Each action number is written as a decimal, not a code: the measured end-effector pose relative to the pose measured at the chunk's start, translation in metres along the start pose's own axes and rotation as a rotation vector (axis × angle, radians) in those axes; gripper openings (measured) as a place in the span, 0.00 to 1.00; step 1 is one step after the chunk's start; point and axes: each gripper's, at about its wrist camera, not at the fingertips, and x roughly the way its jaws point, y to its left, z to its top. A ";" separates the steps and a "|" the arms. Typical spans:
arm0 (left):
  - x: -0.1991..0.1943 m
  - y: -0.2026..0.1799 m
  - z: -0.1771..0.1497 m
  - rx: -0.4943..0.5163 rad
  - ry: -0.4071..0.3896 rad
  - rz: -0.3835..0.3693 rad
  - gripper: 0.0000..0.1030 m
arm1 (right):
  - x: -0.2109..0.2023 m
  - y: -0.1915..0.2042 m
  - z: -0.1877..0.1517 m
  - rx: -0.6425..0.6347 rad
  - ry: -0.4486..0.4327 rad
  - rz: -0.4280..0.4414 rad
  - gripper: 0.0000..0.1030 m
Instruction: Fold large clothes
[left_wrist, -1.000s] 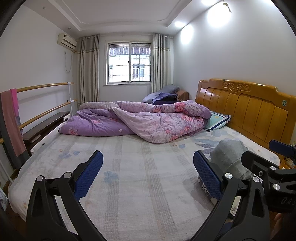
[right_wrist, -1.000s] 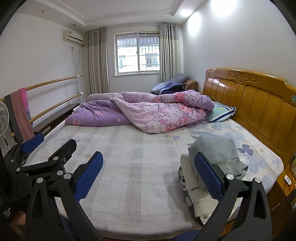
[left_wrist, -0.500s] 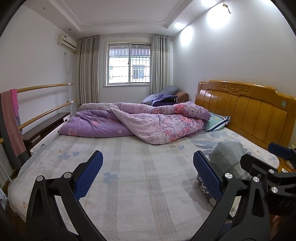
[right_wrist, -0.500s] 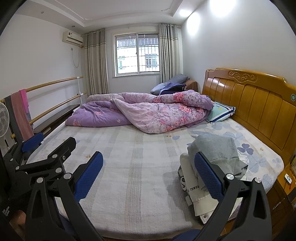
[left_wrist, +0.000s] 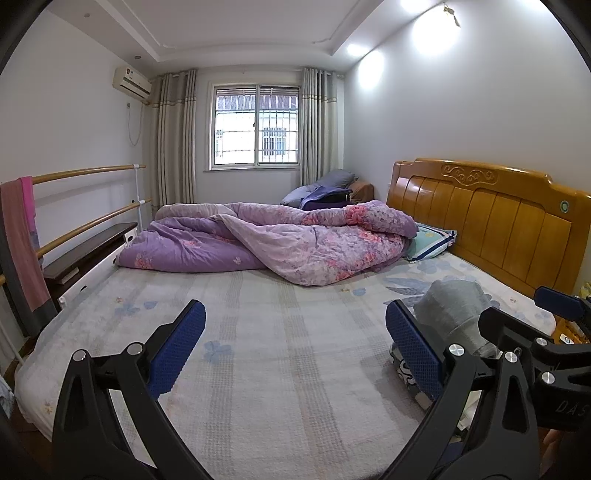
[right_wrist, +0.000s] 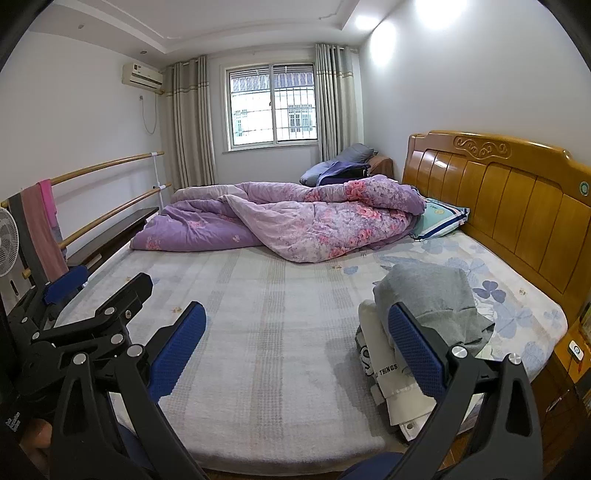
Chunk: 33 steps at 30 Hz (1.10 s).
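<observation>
A stack of folded clothes lies near the bed's right edge: a grey garment (right_wrist: 432, 295) on top, a white one with black print (right_wrist: 384, 365) beneath; the grey garment (left_wrist: 454, 302) also shows in the left wrist view. My left gripper (left_wrist: 295, 347) is open above the bed's front half, holding nothing. My right gripper (right_wrist: 295, 347) is open too, empty, its right finger in front of the stack. Each gripper shows at the edge of the other's view.
The bed (right_wrist: 280, 317) has a pale striped cover. A crumpled purple floral quilt (right_wrist: 295, 225) lies across its far side, a pillow (right_wrist: 439, 221) by the wooden headboard (right_wrist: 509, 206). Wooden rails with hanging towels (left_wrist: 22, 243) run along the left. A fan (right_wrist: 7, 243) stands at the left edge.
Both views have tilted up slightly, so the bed sits a little lower in frame. Both grippers stay open; the clothes have not moved.
</observation>
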 end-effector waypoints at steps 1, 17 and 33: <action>0.000 0.000 0.000 0.000 -0.003 0.002 0.95 | 0.000 0.001 -0.001 0.000 0.001 0.000 0.93; -0.001 -0.003 -0.001 0.021 -0.029 0.006 0.95 | -0.001 0.005 -0.003 0.006 0.004 -0.007 0.93; -0.001 -0.001 -0.003 0.022 -0.028 0.008 0.95 | -0.002 0.008 -0.004 0.017 0.015 -0.008 0.93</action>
